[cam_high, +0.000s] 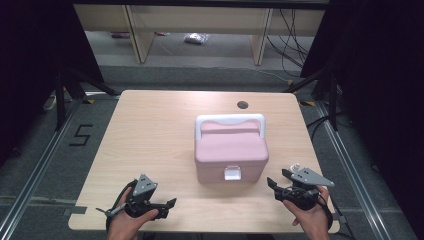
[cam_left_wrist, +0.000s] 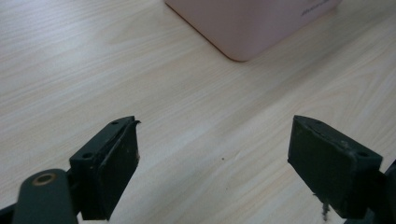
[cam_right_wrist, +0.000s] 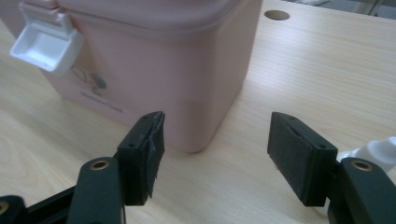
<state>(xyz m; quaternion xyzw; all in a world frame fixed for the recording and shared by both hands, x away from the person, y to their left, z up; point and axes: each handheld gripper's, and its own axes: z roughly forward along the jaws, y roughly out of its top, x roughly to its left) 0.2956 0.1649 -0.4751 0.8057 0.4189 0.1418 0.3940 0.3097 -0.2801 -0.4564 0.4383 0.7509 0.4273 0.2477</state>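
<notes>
From the high view, the pink box sits mid-table, lid down, between the left gripper and right gripper, both near it and empty: seemingly an approach. In the left gripper view, jaws gape; the box lies far ahead. In the right gripper view, jaws gape, the box corner just ahead; next, probably reach its white latch.

The box sits mid-table, left gripper and right gripper flanking its front.

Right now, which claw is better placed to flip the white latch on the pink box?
Probably right: the right claw is open, facing the pink box with its white latch ahead. The left claw faces bare table.
</notes>
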